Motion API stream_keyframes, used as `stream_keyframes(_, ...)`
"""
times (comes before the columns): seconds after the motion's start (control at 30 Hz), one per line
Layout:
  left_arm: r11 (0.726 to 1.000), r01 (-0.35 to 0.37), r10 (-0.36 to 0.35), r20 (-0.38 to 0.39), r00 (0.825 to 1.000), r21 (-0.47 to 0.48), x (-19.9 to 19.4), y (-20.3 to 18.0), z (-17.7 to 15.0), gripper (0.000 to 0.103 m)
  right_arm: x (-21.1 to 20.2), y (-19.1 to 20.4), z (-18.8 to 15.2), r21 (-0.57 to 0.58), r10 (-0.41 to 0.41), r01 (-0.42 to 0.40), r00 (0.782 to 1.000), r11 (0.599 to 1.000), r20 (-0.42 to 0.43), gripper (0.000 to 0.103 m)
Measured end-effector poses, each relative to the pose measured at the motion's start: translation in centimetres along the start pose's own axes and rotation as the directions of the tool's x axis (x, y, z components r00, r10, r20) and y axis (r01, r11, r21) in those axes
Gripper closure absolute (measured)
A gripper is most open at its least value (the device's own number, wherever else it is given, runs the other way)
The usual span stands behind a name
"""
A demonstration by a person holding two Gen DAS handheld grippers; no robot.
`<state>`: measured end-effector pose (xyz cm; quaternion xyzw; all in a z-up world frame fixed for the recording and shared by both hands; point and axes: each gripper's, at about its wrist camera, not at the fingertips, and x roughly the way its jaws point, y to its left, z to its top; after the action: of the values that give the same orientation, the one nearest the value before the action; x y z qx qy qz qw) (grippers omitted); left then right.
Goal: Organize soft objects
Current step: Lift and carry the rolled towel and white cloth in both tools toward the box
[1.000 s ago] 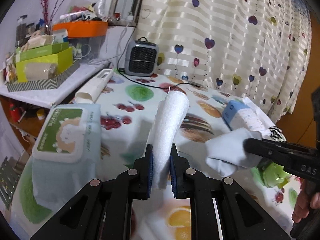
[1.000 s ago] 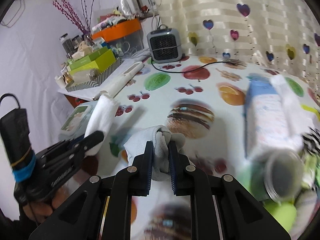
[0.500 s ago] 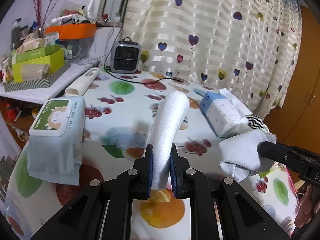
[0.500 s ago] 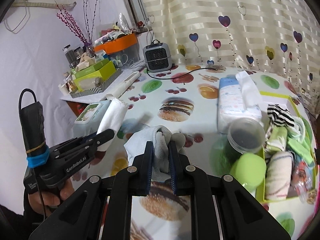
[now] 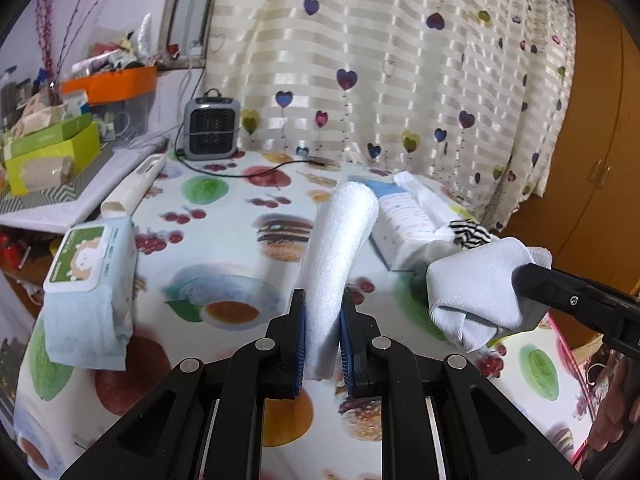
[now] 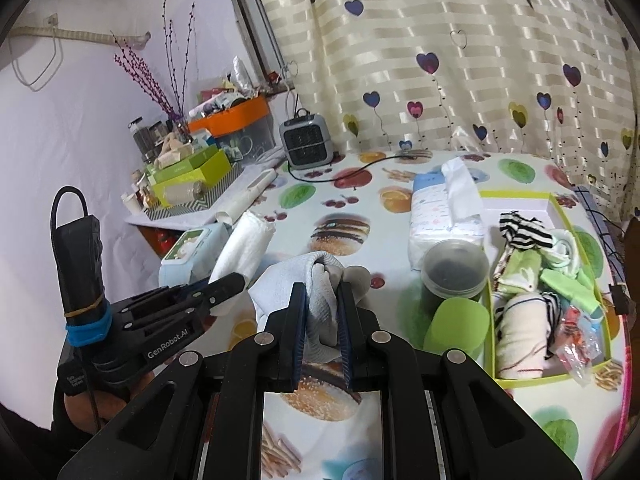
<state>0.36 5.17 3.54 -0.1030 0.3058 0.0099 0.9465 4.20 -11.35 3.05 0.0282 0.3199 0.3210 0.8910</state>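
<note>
My left gripper [image 5: 322, 312] is shut on a rolled white towel [image 5: 340, 248] and holds it above the fruit-print table; the towel also shows in the right wrist view [image 6: 246, 248]. My right gripper [image 6: 322, 306] is shut on a bundled light-blue sock [image 6: 316, 280], held in the air; the sock shows in the left wrist view [image 5: 476, 292] at the right. A yellow-green tray [image 6: 516, 196] at the right holds several rolled socks and cloths [image 6: 520, 320].
A wet-wipes pack [image 5: 90, 280] lies at the left, a tissue pack [image 6: 440, 216] and a lidded jar [image 6: 452, 272] beside the tray. A green lid [image 6: 456, 326], a small grey heater [image 5: 212, 128] with its cord, and a cluttered side shelf [image 5: 48, 160] stand around.
Both grippers have lifted and pulled back from the table with their cloths held. The tray at the right has come into the right wrist view.
</note>
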Motion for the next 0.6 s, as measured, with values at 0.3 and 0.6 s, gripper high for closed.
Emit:
stream_keyframes(0.3,0.999,0.03,-0.031,0.017,0.999,0.027,-0.4,-2.1,0.6,0.089,-2.1,-0.9,-0.1,0.015,-0.017,0.016,0.999,1.0,0.039,0.087)
stream_keyframes(0.6,0.996,0.059,-0.059,0.005,0.998,0.061,-0.1,-4.2,0.8,0.089,-3.7,-3.4,-0.5,0.06,-0.038,0.034,0.997,0.998,0.066,0.087)
